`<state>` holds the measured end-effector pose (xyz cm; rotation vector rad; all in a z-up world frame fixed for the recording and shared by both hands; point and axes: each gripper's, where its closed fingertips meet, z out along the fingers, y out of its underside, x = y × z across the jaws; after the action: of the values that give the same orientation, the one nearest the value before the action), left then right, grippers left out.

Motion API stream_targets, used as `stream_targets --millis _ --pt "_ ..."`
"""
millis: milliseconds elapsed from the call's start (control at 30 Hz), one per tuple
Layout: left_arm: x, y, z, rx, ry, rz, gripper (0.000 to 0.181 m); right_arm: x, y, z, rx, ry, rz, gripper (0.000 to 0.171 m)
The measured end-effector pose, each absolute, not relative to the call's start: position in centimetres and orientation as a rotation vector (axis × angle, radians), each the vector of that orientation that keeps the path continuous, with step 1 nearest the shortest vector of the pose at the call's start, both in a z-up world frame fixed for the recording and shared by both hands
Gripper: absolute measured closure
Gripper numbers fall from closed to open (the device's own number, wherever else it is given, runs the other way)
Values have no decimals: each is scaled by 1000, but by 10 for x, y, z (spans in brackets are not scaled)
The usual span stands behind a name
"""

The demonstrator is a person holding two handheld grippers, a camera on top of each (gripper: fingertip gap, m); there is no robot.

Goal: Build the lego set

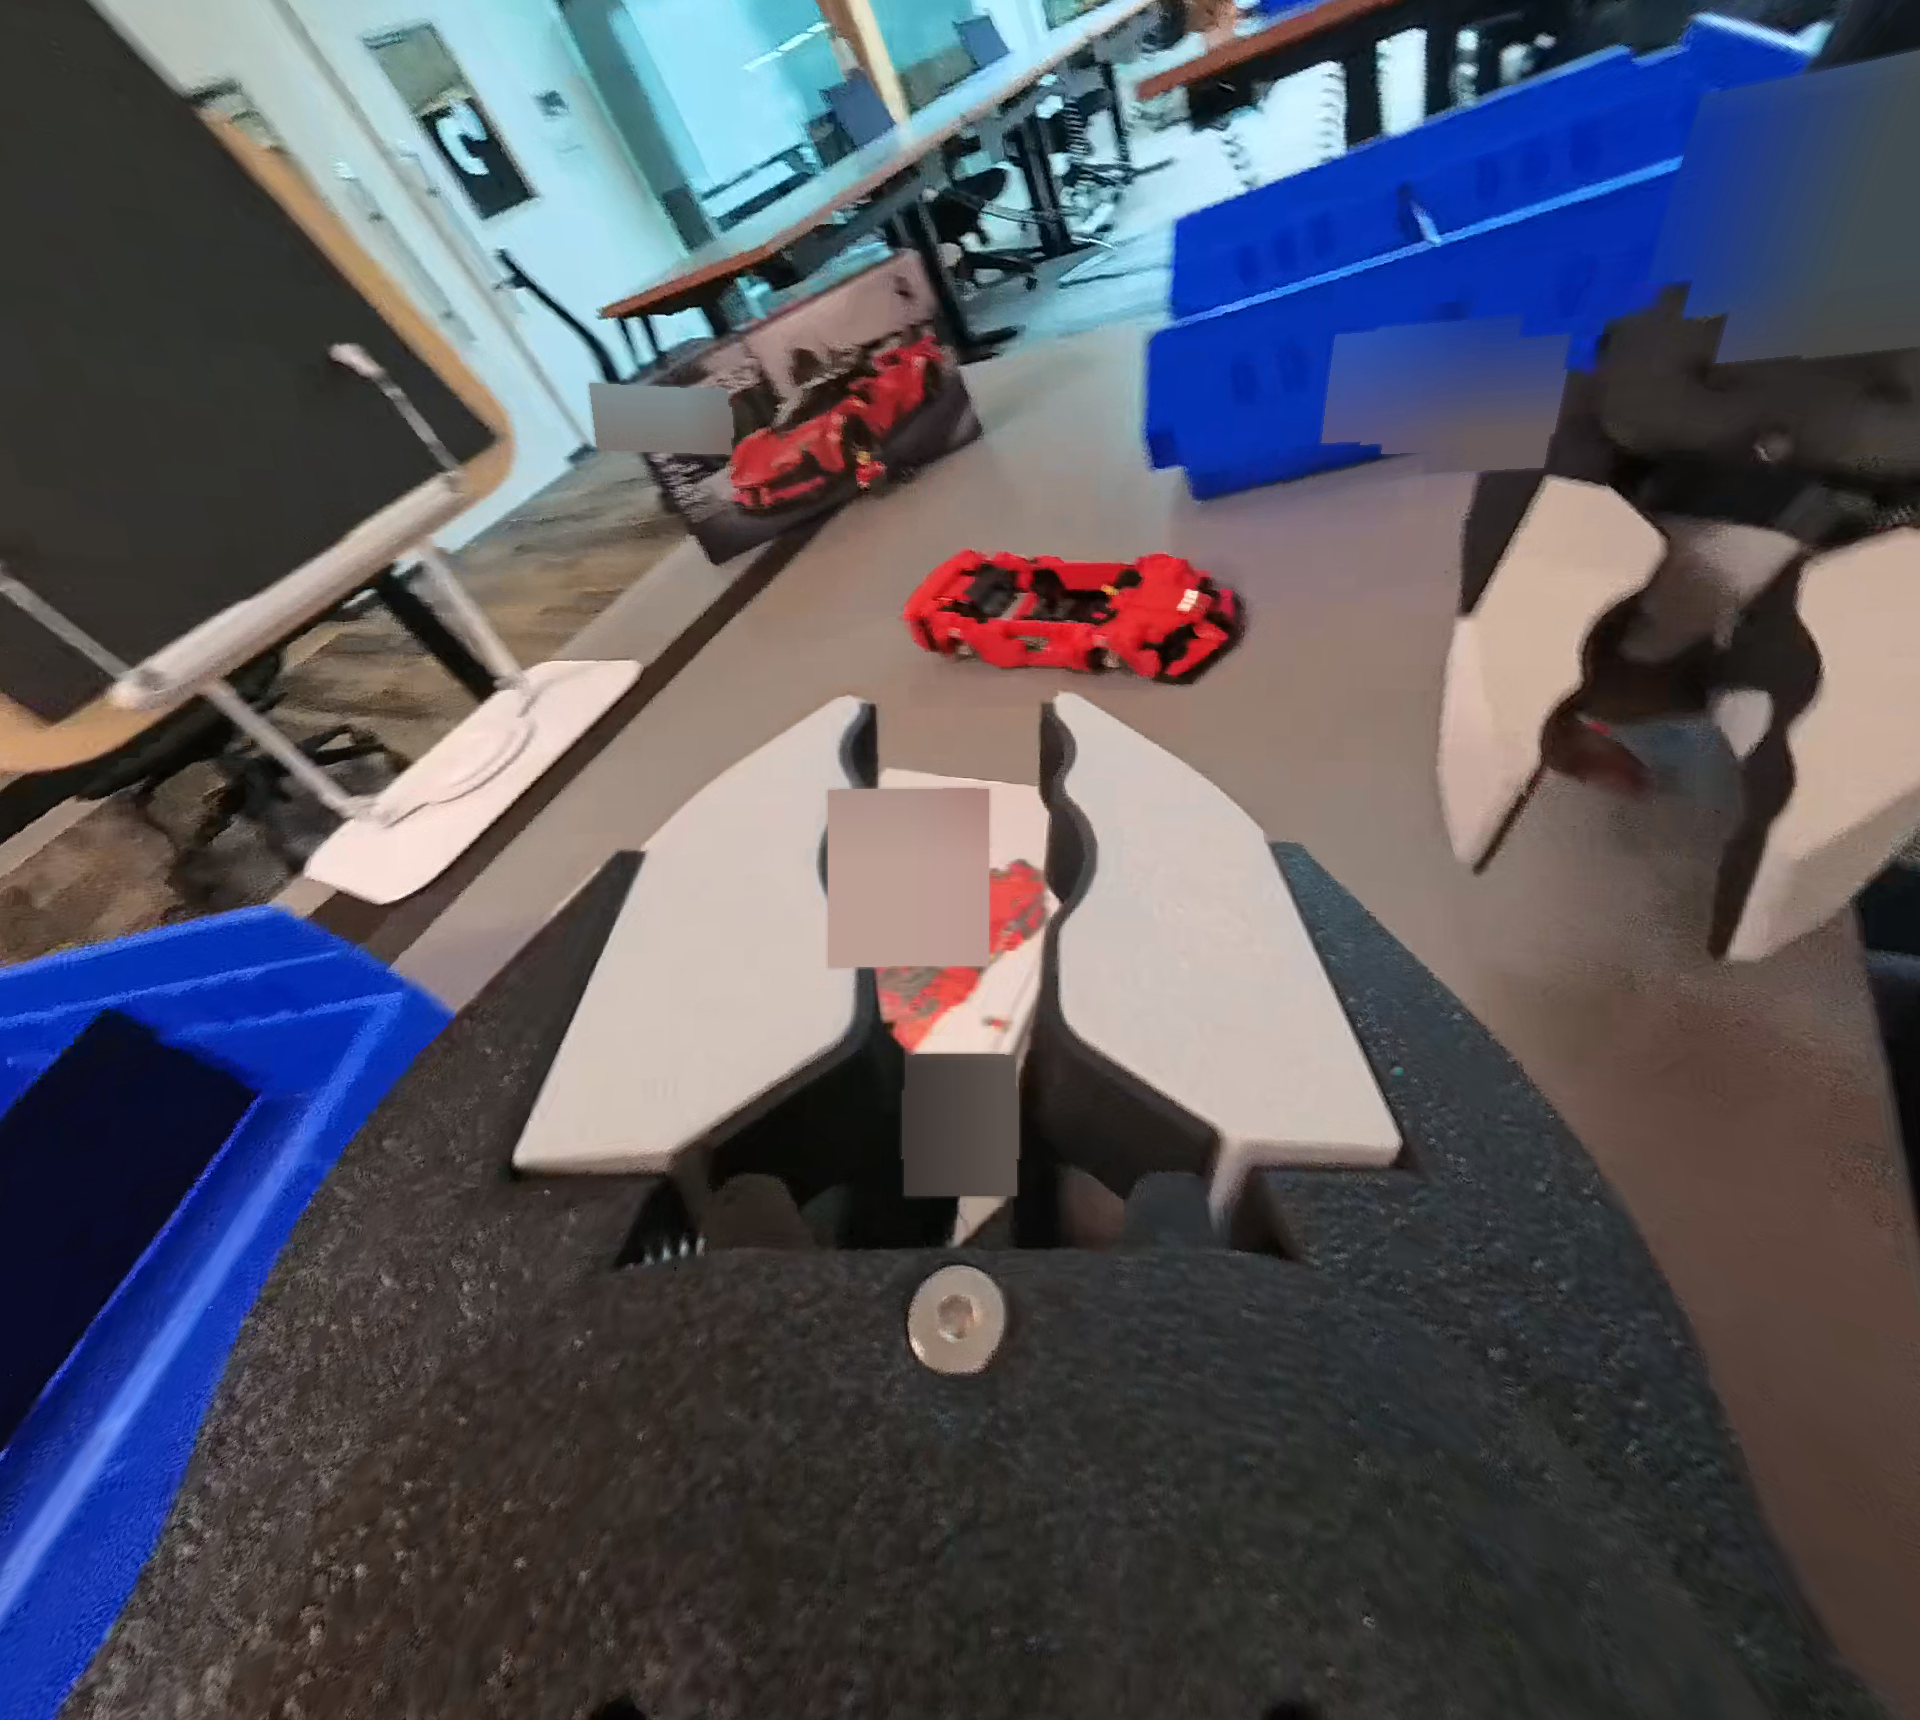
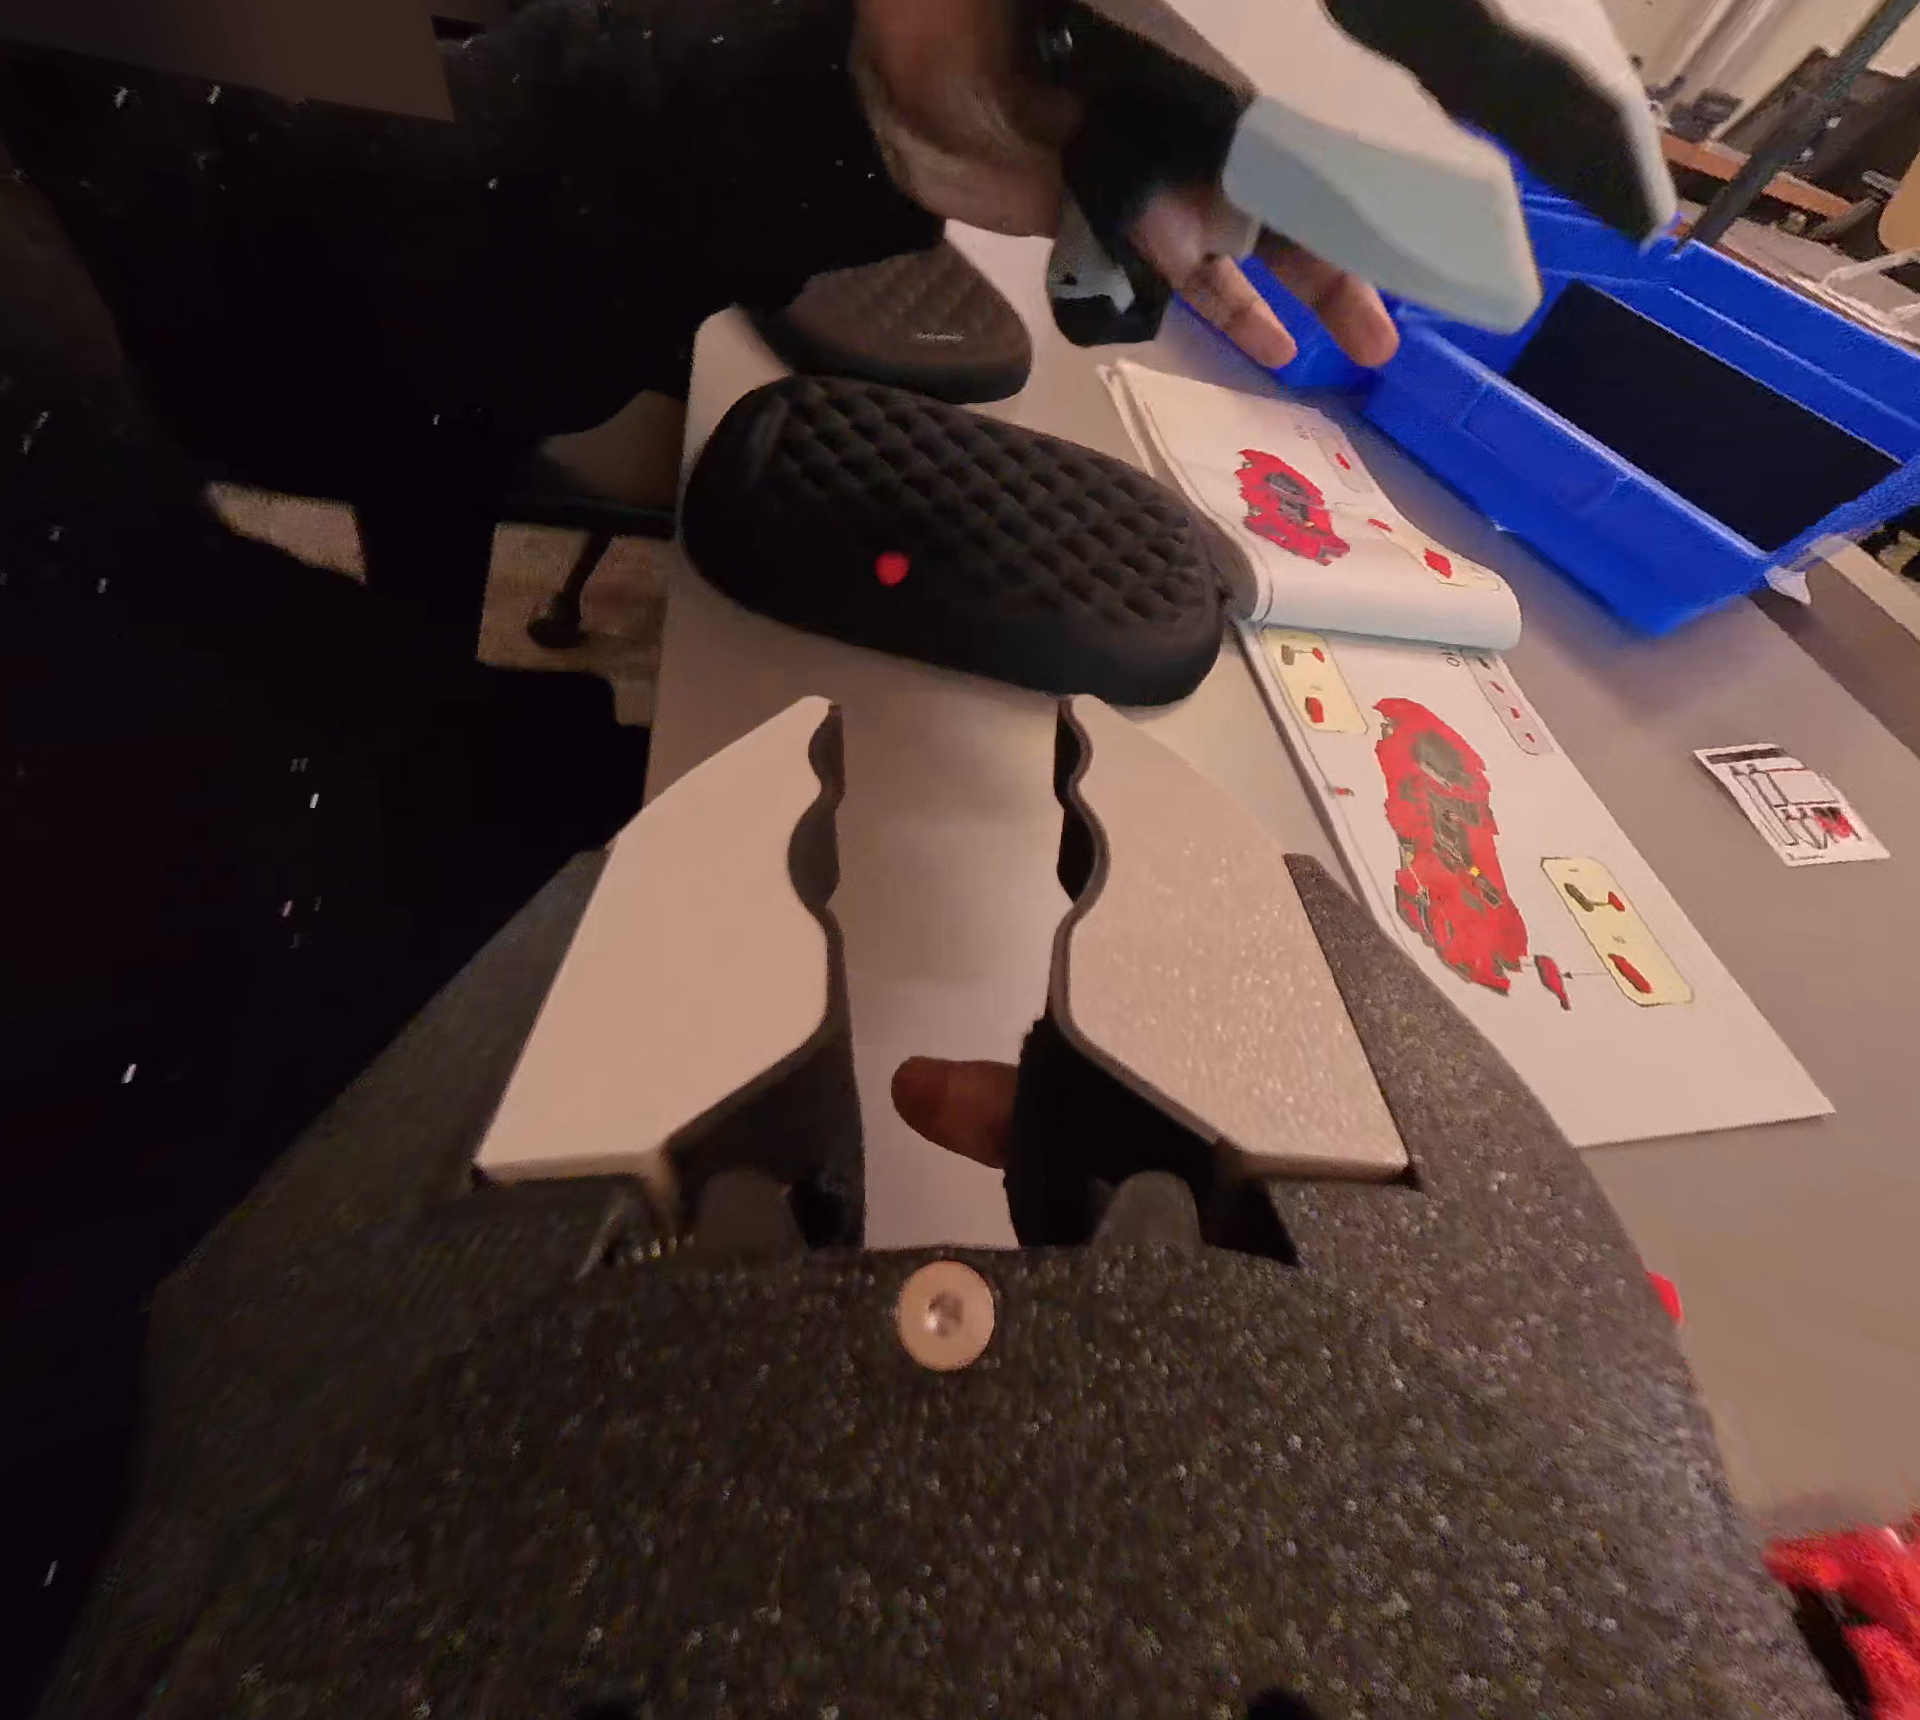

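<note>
On the grey table point(image 1: 1351, 1099), well ahead of the left gripper point(image 1: 958, 735), sat the red lego car point(image 1: 1070, 616), partly built, with black parts showing along its top. It stood alone on the bare surface, touched by neither gripper. Behind it, near the table's far edge, the set's box point(image 1: 831, 423) stood upright with a red car pictured on its front. To the right of the box, stacked blue bins point(image 1: 1403, 288) stood on the table, and another blue bin point(image 1: 156, 1151) lay close by the left gripper's near side.

The left gripper hung above the table with its jaws parted and nothing between them; through the gap a page of the instruction booklet point(image 1: 1013, 912) showed below. The right gripper point(image 1: 1662, 735) hung above the table off to the right of the car, blurred, its grey fingers spread apart; a small red thing showed near its tips, but whether it was held I could not tell.

From the right wrist view, the right gripper point(image 2: 943, 725) had its jaws apart, with only bare table between its tips. The open instruction booklet point(image 2: 1455, 839) lay flat just to its right, with a small sticker sheet point(image 2: 1792, 803) beyond it. A black quilted armrest pad point(image 2: 956, 538) overlapped the table's edge, touching the booklet's corner. Above, a hand point(image 2: 1247, 288) held the left gripper point(image 2: 1579, 195) over a blue bin point(image 2: 1621, 465).
</note>
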<state>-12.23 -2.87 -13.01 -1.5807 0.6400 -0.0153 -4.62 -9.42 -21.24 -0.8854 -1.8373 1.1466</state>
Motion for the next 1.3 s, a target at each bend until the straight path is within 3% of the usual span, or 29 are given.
stream_targets --millis 100,267,533,667,833,1067,1133,1300 --pt "-152 -27 -107 -1570 521 20 140 -58 -110 -209 -920 -1887 1270 142" --pt "-177 -34 -94 -1543 468 23 139 -64 -148 -251 -958 -2257 1151 136" --pt "-197 -57 -70 -1443 397 0 135 -95 -113 -262 -1250 -2038 1078 136" --pt "-207 -61 -69 -1450 373 35 135 -97 -110 -268 -1303 -2049 1034 148" --pt "-204 -60 -69 -1446 381 34 135 -97 -117 -276 -1369 -2083 1003 135" --pt "-192 -49 -80 -1484 427 34 134 -104 -117 -277 -1331 -2044 880 149" --pt "-187 -47 -82 -1487 440 33 135 -106 -114 -277 -1332 -2027 844 166" --pt "-181 -45 -88 -1508 474 44 134 -85 -82 -261 -1215 -2032 726 166"
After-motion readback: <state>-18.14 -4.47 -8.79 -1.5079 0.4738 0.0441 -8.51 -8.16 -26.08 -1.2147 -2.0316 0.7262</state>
